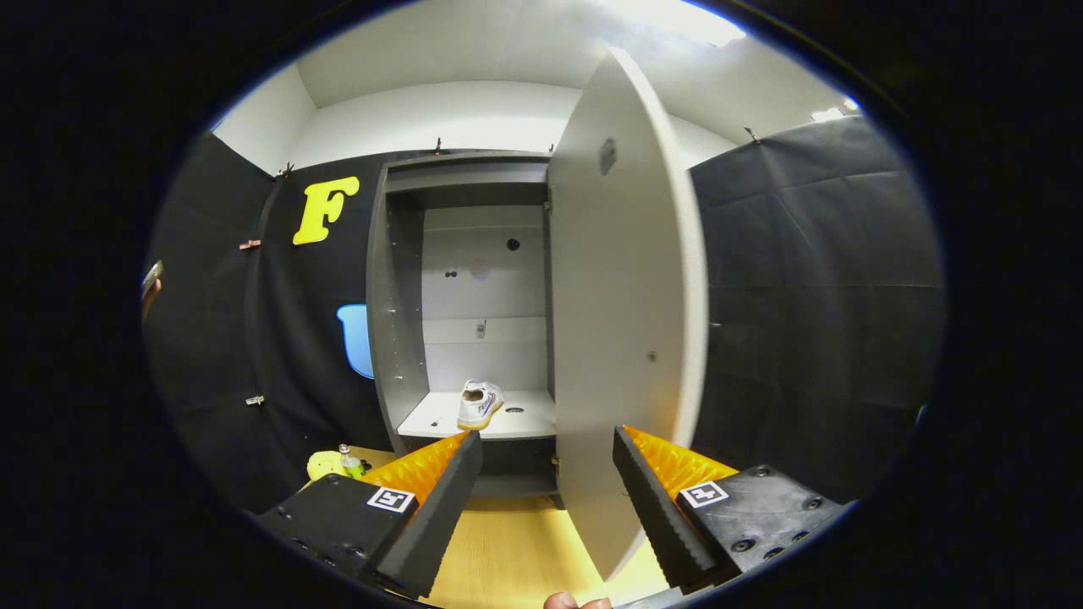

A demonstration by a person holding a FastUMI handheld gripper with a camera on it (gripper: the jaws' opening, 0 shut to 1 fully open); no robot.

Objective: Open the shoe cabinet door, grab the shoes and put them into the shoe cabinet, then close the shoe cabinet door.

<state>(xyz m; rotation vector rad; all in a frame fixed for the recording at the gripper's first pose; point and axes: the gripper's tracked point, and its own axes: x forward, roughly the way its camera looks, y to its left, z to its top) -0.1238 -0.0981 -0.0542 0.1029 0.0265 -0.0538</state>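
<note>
I see my gripper (548,499) with fingers spread and empty, the open cabinet door (622,338) edge just ahead between them. A white shoe (479,404) sits on the shoe cabinet (393,321) shelf beyond.

The scene is lit brightly from a ceiling light (677,19) overhead, blown out to glare. Straight edges are bowed by fisheye distortion. The cabinet (398,321) interior is shadowed; focus is held sharp throughout.
</note>
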